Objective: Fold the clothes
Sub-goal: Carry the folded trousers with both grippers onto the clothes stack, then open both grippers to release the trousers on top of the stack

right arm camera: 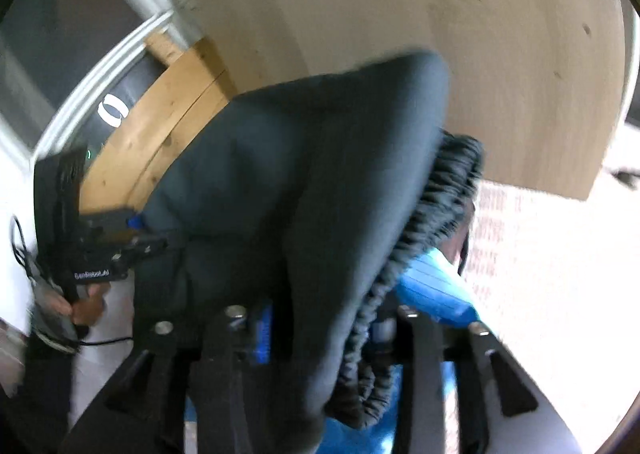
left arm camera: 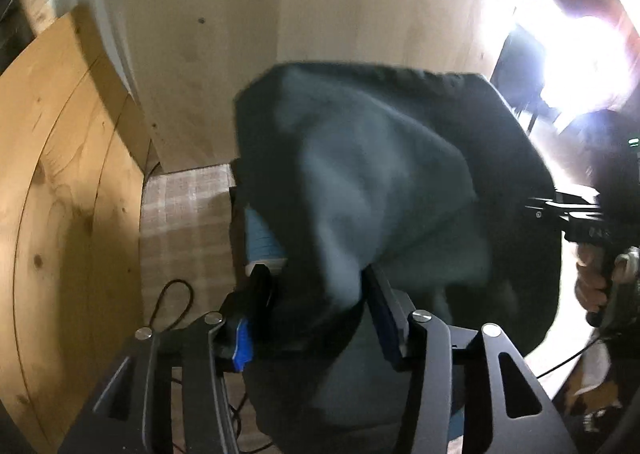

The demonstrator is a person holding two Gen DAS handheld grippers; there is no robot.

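A dark teal-grey garment (left arm camera: 384,182) hangs bunched between both grippers, lifted off the surface. My left gripper (left arm camera: 316,294) is shut on one part of it; the cloth drapes over the fingers. In the right wrist view the same garment (right arm camera: 304,182) shows a gathered elastic waistband (right arm camera: 432,222). My right gripper (right arm camera: 324,330) is shut on the cloth near that waistband. The right gripper also shows at the right edge of the left wrist view (left arm camera: 568,214), and the left gripper at the left of the right wrist view (right arm camera: 132,242).
A light wooden panel (left arm camera: 280,14) stands behind the garment. A pine board (left arm camera: 68,174) is at the left. A checked cloth surface (left arm camera: 184,222) lies below. Something blue (right arm camera: 436,290) lies under the garment. Bright light glares at the upper right (left arm camera: 572,62).
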